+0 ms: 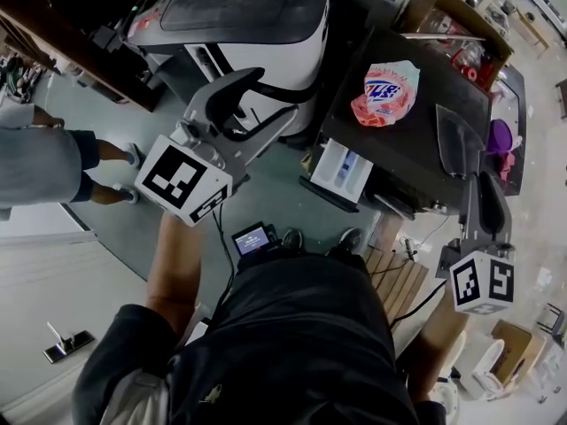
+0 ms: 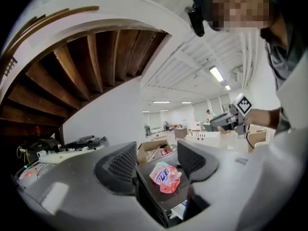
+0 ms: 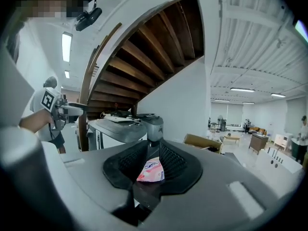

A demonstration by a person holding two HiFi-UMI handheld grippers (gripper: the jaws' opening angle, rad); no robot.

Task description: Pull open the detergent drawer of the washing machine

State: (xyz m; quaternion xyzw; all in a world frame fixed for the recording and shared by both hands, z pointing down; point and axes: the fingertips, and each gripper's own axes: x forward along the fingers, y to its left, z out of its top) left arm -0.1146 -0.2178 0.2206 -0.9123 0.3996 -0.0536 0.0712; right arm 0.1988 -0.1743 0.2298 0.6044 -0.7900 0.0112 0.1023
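The black washing machine [image 1: 416, 144] stands below me at centre right, with a pink detergent pouch [image 1: 385, 93] lying on its top. Its detergent drawer [image 1: 341, 168] sticks out of the front, showing a white and blue inside. My left gripper [image 1: 276, 96] is held high to the left of the machine, clear of the drawer, jaws apart and empty. In the left gripper view [image 2: 156, 153] the pouch [image 2: 165, 177] shows far off between the pads. My right gripper [image 1: 456, 127] hovers over the machine's right edge. In its own view [image 3: 153, 148] the jaws stand slightly apart and empty.
A grey machine [image 1: 239, 16] stands behind and left of the washer. An open cardboard box [image 1: 452, 25] with goods sits at the back right. Another person's legs [image 1: 53, 158] are at the left. A wooden pallet [image 1: 399, 277] lies by my feet.
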